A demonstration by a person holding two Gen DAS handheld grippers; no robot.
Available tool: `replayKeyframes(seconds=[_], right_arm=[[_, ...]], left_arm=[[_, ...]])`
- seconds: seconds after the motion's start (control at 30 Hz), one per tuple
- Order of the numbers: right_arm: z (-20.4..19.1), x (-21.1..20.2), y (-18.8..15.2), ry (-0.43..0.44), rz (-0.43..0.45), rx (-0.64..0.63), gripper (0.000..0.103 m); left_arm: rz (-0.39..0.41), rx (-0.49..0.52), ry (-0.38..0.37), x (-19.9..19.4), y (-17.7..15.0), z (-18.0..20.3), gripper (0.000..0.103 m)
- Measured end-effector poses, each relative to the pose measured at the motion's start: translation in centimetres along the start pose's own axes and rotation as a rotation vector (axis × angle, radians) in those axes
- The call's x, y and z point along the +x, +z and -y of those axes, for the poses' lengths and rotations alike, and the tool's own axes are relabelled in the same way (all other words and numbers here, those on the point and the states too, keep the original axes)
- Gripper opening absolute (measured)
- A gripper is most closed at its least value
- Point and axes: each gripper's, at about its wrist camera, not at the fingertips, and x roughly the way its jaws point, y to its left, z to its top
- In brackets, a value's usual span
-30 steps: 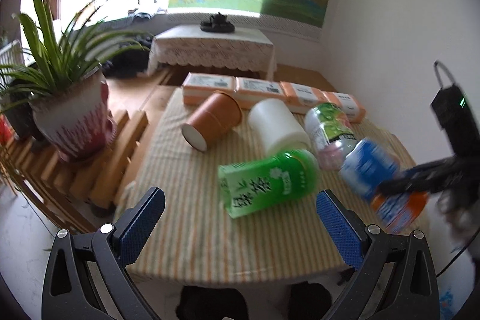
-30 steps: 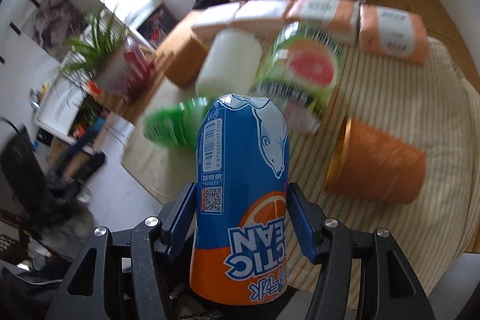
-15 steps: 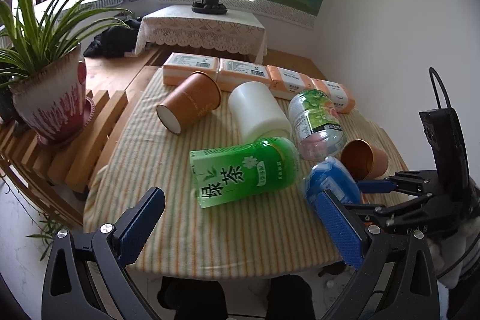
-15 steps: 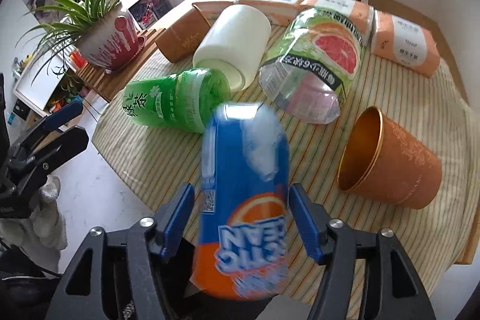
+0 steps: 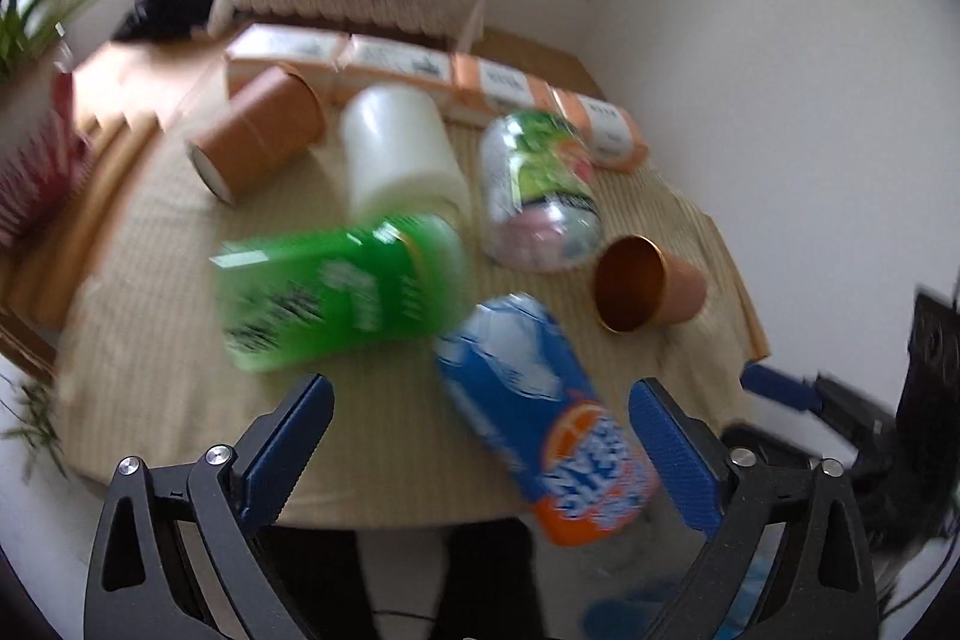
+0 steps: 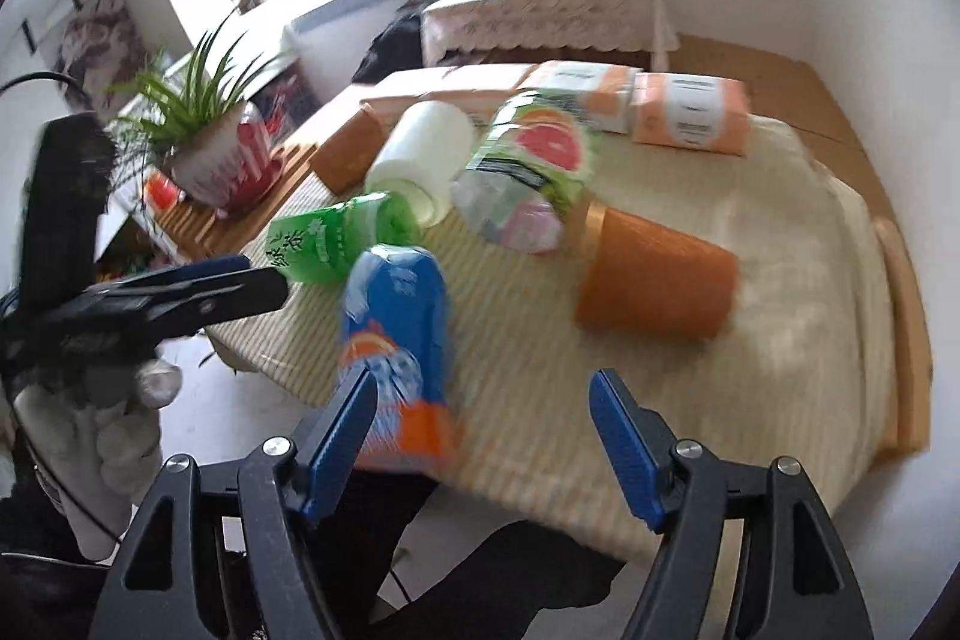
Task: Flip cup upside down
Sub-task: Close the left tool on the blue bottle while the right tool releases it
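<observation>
A blue and orange cup [image 5: 534,418] lies on its side at the striped table's front edge [image 5: 150,388], its orange end sticking out past the edge. It is blurred. My left gripper [image 5: 480,400] is open, and the cup lies between and beyond its fingers without touching them. In the right wrist view the same cup [image 6: 396,334] sits just beside the left finger of my open right gripper [image 6: 483,394], outside its grip. The left gripper [image 6: 240,286] reaches in from the left, held by a gloved hand [image 6: 90,430].
Other cups lie on their sides: green [image 5: 336,292], white [image 5: 396,154], clear grapefruit-print [image 5: 540,196], copper [image 5: 642,286], brown paper [image 5: 258,136]. Orange boxes [image 5: 396,64] line the far edge. A potted plant [image 6: 210,142] stands left. A white wall is on the right.
My right gripper has opened and let go of the blue and orange cup, which now lies at the table's front edge. The left gripper has swung right and closer to that cup.
</observation>
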Motion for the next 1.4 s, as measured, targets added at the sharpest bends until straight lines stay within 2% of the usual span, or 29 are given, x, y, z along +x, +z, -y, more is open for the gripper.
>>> replayKeyframes(seconds=[0.1, 0.3, 0.47, 0.67, 0.7, 0.73, 0.8, 0.93, 1.1, 1.33, 1.4], right_arm=[[1.3, -1.9, -2.1, -0.005, 0.022, 0.036, 0.070], [2.8, -4.5, -5.3, -0.045, 0.052, 0.052, 0.070], [4.0, -5.7, -6.8, -0.051, 0.079, 0.070, 0.070], [5.6, -5.9, -8.0, -0.025, 0.097, 0.091, 0.070], [5.7, -5.9, -8.3, -0.023, 0.097, 0.095, 0.070], [5.9, -5.8, -8.4, -0.024, 0.097, 0.096, 0.070], [6.2, -5.8, -8.7, -0.025, 0.100, 0.099, 0.070], [6.4, -5.8, -9.1, -0.009, 0.110, 0.111, 0.070], [6.5, -5.7, -9.5, -0.001, 0.115, 0.126, 0.070], [6.1, -4.8, -9.8, 0.012, 0.121, 0.157, 0.070], [5.8, -4.6, -9.7, 0.010, 0.123, 0.155, 0.070]], left_arm=[[-0.050, -0.074, -0.031, 1.5, -0.2, 0.5, 0.099], [-0.067, -0.160, 0.002, 3.2, 0.0, 1.7, 0.099], [-0.098, -0.226, 0.027, 5.0, 0.4, 1.1, 0.087], [-0.107, -0.252, 0.040, 6.3, 0.1, 1.1, 0.085], [-0.116, -0.254, 0.039, 6.9, 0.1, 1.2, 0.079], [-0.128, -0.250, 0.043, 7.3, 0.0, 1.2, 0.075], [-0.138, -0.249, 0.035, 7.9, -0.3, 1.2, 0.075], [-0.115, -0.214, 0.064, 8.0, -0.6, 2.2, 0.072], [-0.095, -0.168, 0.059, 7.8, -1.0, 3.0, 0.071], [0.010, -0.056, 0.065, 4.7, -1.3, 4.5, 0.070], [0.066, -0.011, 0.065, 3.8, -1.2, 5.3, 0.070]])
